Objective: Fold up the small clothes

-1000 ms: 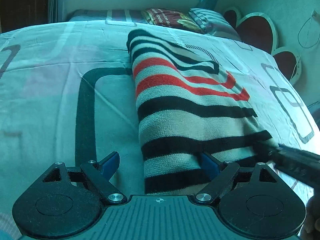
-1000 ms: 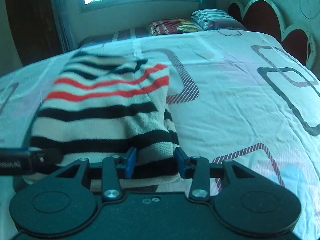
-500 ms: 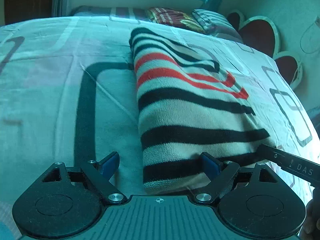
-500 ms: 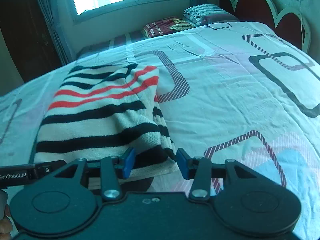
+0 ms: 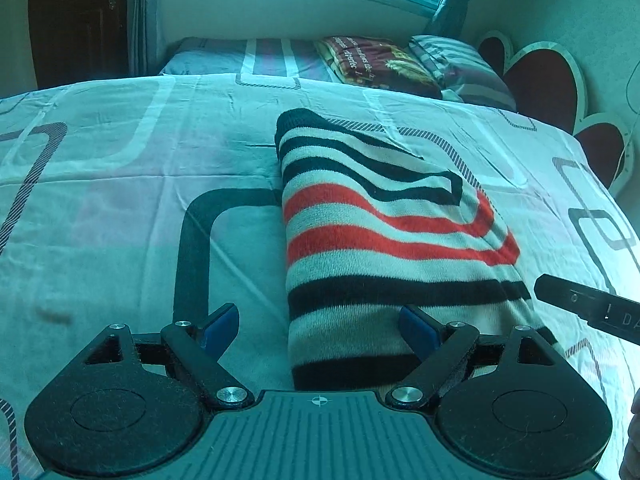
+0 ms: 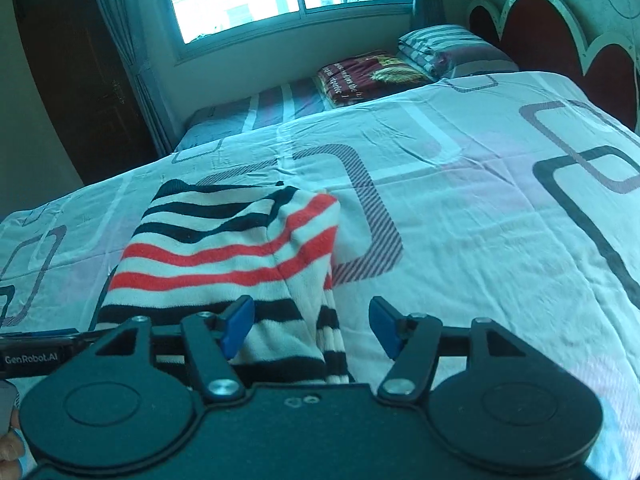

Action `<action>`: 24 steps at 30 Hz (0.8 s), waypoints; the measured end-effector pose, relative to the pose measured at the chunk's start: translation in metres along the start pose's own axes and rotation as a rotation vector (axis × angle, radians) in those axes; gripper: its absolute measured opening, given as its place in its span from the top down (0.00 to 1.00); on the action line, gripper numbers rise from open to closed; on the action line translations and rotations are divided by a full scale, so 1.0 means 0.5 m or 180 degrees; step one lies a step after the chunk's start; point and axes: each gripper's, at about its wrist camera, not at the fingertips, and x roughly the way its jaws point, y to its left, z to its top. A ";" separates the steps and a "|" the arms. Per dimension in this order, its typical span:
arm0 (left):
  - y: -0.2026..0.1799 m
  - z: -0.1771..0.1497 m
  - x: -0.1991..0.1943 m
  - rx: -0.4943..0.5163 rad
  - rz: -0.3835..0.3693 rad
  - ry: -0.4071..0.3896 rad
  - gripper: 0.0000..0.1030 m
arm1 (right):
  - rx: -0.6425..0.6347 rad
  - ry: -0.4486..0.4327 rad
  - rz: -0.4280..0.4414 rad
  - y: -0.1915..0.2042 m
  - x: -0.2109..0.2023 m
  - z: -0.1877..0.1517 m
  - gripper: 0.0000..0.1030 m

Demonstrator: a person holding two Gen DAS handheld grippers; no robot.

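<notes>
Here the striped sweater (image 5: 384, 248) lies folded on the bed (image 5: 120, 200), centre frame; left tongs (image 5: 320, 330) and right tongs (image 6: 310, 328) gape, released; pinch both near corners evenly, fold away smoothly

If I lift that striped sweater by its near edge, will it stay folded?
Probably not. The striped sweater is soft knit, with loose layers splaying at its right edge, so it would likely droop and unfold. Its fuzzy surface should grip rather than slip on the bedsheet.
</notes>
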 end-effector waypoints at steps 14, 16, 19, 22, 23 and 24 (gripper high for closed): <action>0.046 0.025 0.110 -0.0524 -0.0493 0.0329 0.00 | 0.0021 0.0327 0.0270 -0.029 0.119 0.017 0.29; 0.056 0.026 0.126 -0.0642 -0.0644 0.0371 0.00 | 0.0097 0.0382 0.0423 -0.038 0.137 0.013 0.29; 0.051 0.025 0.133 -0.0589 -0.0728 0.0353 0.01 | 0.0265 0.0400 0.0646 -0.056 0.154 0.005 0.29; 0.042 0.026 0.138 -0.0595 -0.0821 0.0326 0.23 | 0.0278 0.0387 0.0835 -0.062 0.160 0.001 0.37; 0.039 0.026 0.141 -0.0648 -0.0910 0.0354 0.28 | 0.0324 0.0423 0.0923 -0.061 0.163 0.002 0.50; 0.039 0.028 0.142 -0.0718 -0.0915 0.0371 0.29 | 0.0335 0.0428 0.0917 -0.060 0.164 0.003 0.53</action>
